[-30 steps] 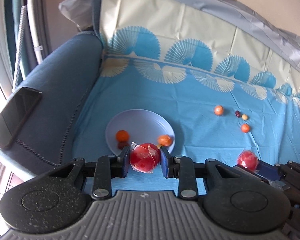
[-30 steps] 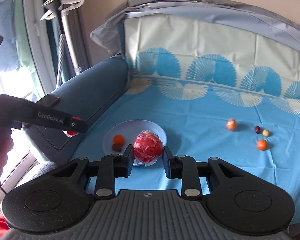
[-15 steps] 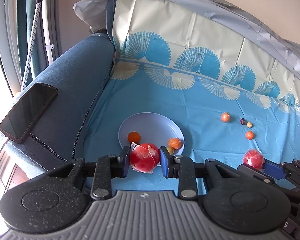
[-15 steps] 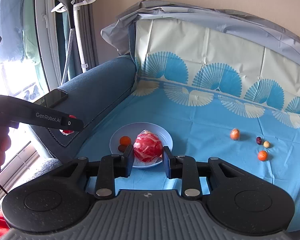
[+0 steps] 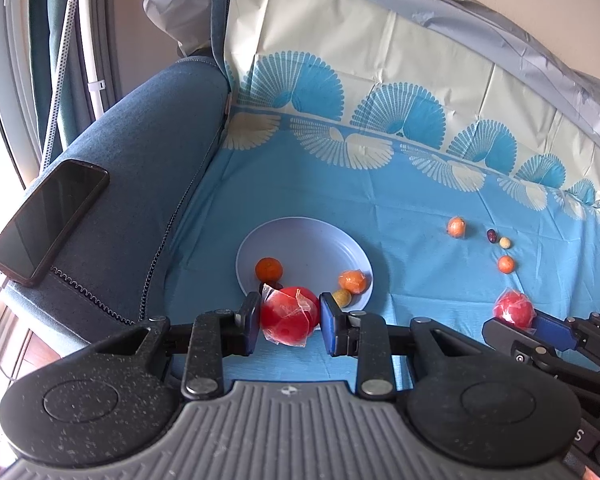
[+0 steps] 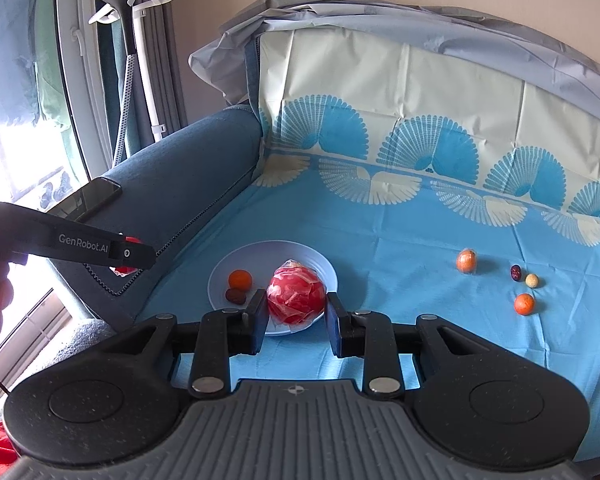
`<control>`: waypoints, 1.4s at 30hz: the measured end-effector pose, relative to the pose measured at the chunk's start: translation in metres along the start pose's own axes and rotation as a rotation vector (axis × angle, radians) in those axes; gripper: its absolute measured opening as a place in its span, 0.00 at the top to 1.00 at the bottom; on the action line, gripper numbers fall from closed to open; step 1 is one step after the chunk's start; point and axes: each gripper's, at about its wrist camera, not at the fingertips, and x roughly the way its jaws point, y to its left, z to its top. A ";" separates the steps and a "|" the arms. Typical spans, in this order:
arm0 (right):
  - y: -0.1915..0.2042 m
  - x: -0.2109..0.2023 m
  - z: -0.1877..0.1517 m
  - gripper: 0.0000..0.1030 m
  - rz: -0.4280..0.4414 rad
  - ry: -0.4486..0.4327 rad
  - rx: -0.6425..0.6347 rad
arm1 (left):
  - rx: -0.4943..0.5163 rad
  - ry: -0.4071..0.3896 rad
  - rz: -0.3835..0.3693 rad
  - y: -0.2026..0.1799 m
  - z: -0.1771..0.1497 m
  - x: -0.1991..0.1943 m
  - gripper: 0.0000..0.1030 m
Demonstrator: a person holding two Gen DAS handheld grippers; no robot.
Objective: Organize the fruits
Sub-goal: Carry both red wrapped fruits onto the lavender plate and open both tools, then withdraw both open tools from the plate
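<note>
Both hand-held grippers hover near the pale blue round plate (image 5: 300, 240) on the blue fan-patterned plastic cloth (image 5: 380, 208) that covers the sofa seat.

Left gripper (image 5: 289, 322): jaws narrow, pads pressed on a red round fruit in clear plastic wrap (image 5: 288, 316). The fruit is held at the near rim of the plate.

Right gripper (image 6: 296, 322): jaws narrow, clamped on a 2nd red wrapped fruit (image 6: 296, 298), which sits in line with the plate's near edge. In the left wrist view this gripper is low at the right edge, apart from the plate.

On the plate: 1 bare orange fruit (image 5: 269, 269), 1 wrapped orange fruit (image 5: 353, 281), 1 small tan ball (image 5: 342, 298), 1 dark brown date-like piece (image 6: 235, 296).

On the cloth, well apart to the right: 1 wrapped orange fruit (image 5: 457, 227), 1 dark red piece (image 5: 491, 235), 1 tan ball (image 5: 505, 243), 1 bare orange fruit (image 5: 506, 264).

A black smartphone (image 5: 48, 216) lies flat on the dark blue sofa armrest (image 5: 148, 168).
</note>
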 end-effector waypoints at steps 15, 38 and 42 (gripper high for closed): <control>-0.004 0.046 0.009 0.69 0.009 0.060 0.005 | 0.024 0.044 0.018 0.000 0.026 0.047 0.67; -0.014 0.217 0.015 0.69 0.024 0.204 -0.051 | 0.066 0.202 0.033 0.001 0.064 0.216 0.67; -0.018 0.238 0.010 0.69 0.025 0.226 -0.070 | 0.080 0.222 0.046 0.003 0.063 0.239 0.66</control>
